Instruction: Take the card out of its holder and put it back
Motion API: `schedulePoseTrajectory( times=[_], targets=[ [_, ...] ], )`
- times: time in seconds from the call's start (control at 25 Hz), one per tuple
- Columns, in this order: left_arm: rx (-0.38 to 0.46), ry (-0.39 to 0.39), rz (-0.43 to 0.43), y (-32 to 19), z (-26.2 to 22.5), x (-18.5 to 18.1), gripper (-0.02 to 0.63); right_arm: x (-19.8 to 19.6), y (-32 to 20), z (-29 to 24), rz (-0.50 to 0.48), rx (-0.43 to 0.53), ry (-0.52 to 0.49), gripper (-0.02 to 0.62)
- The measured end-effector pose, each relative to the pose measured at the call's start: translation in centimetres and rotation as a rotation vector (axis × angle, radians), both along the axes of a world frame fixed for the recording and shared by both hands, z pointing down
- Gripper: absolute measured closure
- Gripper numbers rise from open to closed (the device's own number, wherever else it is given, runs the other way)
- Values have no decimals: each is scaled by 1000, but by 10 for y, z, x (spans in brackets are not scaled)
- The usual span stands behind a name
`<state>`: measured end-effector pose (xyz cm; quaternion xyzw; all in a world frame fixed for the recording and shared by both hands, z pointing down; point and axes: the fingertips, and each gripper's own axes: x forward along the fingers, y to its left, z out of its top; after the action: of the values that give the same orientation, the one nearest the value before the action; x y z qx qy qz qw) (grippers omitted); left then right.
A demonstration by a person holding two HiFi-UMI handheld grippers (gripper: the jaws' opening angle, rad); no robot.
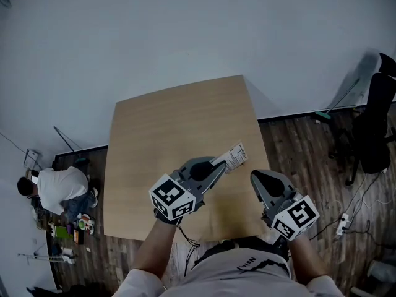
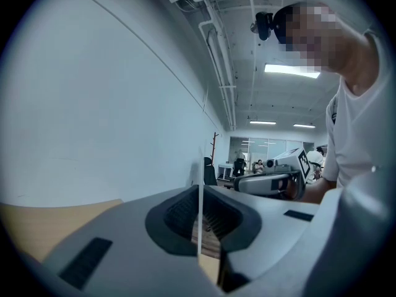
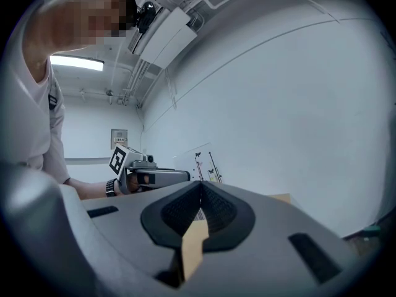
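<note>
**Card, white, printed and thin, pinched at one end above the bench**

Just right of centre in the head view, the card juts up and to the right from the left hand-held gripper, whose jaws are pressed together on its lower end. In the left gripper view it shows edge-on as a thin pale strip clamped between the dark pads. Whether a clear holder sleeves it or it is bare cannot be told.

The right hand-held gripper sits near the card, toward the lower right, with its jaws closed on nothing. Its own view shows only a sliver of wood behind the tips.

Beneath both lies the light wooden bench, a tilted square in mid-frame. Beyond it are the dark plank floor, a black office chair at the right edge, and a person crouched at the lower left.

The step in hand looks like passing or parting the card.

- The right jaws would first need to spread, then close on the free upper end, flat to its faces.
- Any pull should run along the card's own plane, since a sideways tug would likely bend so thin a sheet.
- The left pinch should stay shallow near the edge, leaving enough free length for the other jaws.
</note>
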<state>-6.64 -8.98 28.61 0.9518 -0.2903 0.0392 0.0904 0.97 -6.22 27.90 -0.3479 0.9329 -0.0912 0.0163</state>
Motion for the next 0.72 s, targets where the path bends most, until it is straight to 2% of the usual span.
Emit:
schedulePoseTrajectory(
  times=[0.32, 0.52, 0.72],
  targets=[
    [-7, -46, 29, -26, 42, 6, 580, 7, -23, 25, 7, -38, 2, 581],
    [-41, -65, 69, -50, 91, 7, 580, 8, -44, 49, -11, -73, 4, 581],
    [-76, -52, 110, -69, 145, 9, 580, 10, -56, 81, -27, -116, 13, 581]
  ],
)
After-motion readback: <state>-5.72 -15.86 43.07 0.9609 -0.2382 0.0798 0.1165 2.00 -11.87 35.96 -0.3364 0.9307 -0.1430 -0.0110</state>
